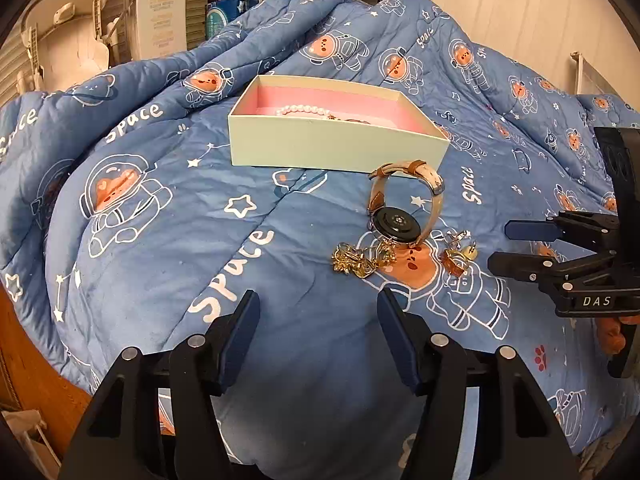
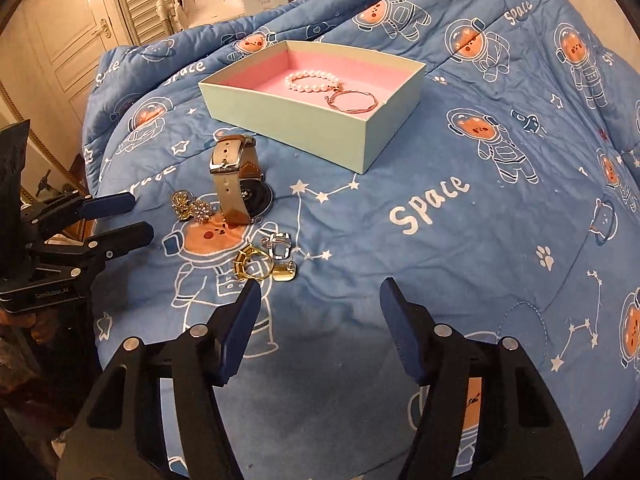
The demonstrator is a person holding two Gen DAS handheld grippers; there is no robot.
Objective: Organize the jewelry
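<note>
On blue quilt: watch standing on edge, gold brooches and rings just beside it. Beyond, box holding pearl bracelet and bangle. Left gripper wide, empty, near brooches. Right gripper wide, empty, left finger near rings.

Landmark: box, sitting on quilt. In box: pearl bracelet toward the back, thin bangle just in front of it, touching at the clasp end. In front of box on quilt, close to its front wall: watch, strap looped upright. Further from box than watch: brooch cluster to one side, rings and earring to the other. Both grippers beyond those, away from box.
</note>
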